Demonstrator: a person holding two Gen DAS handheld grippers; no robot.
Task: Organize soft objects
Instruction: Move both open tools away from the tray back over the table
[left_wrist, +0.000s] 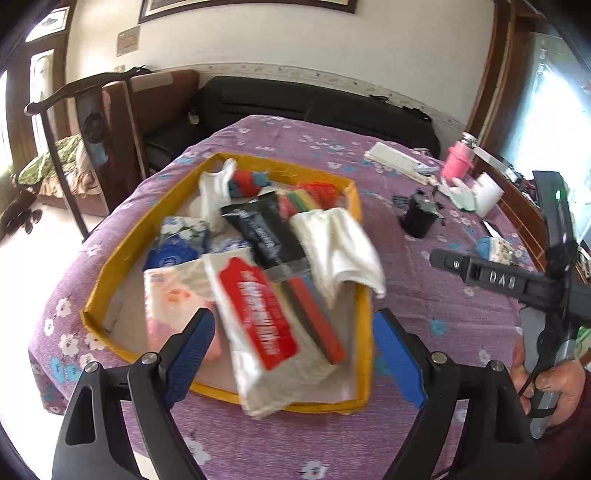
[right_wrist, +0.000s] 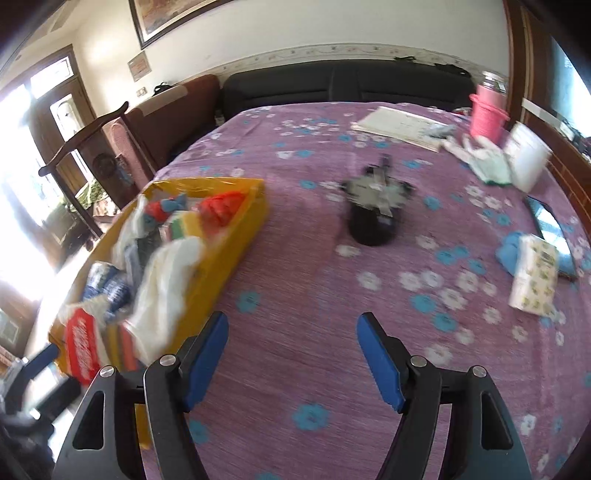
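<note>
A yellow tray (left_wrist: 110, 266) on the purple flowered tablecloth holds several soft items. Among them are a red-labelled tissue pack (left_wrist: 258, 317) overhanging the near rim, a pink tissue pack (left_wrist: 170, 299), a black packet (left_wrist: 258, 229) and a white cloth (left_wrist: 340, 243) draped over the right rim. My left gripper (left_wrist: 295, 332) hovers open over the tray's near end, its pads clear of the packs. My right gripper (right_wrist: 291, 332) is open over bare tablecloth to the right of the tray (right_wrist: 229, 258), with nothing between its fingers. A patterned tissue pack (right_wrist: 533, 275) and a blue cloth (right_wrist: 508, 253) lie far right.
A black pot with clips (right_wrist: 373, 225) stands mid-table. At the back right are papers (right_wrist: 399, 125), a pink cup (right_wrist: 485, 118), a white tub (right_wrist: 528, 155) and a pale cloth (right_wrist: 484, 158). A phone (right_wrist: 546, 221) lies near the right edge. A chair and sofa stand behind the table.
</note>
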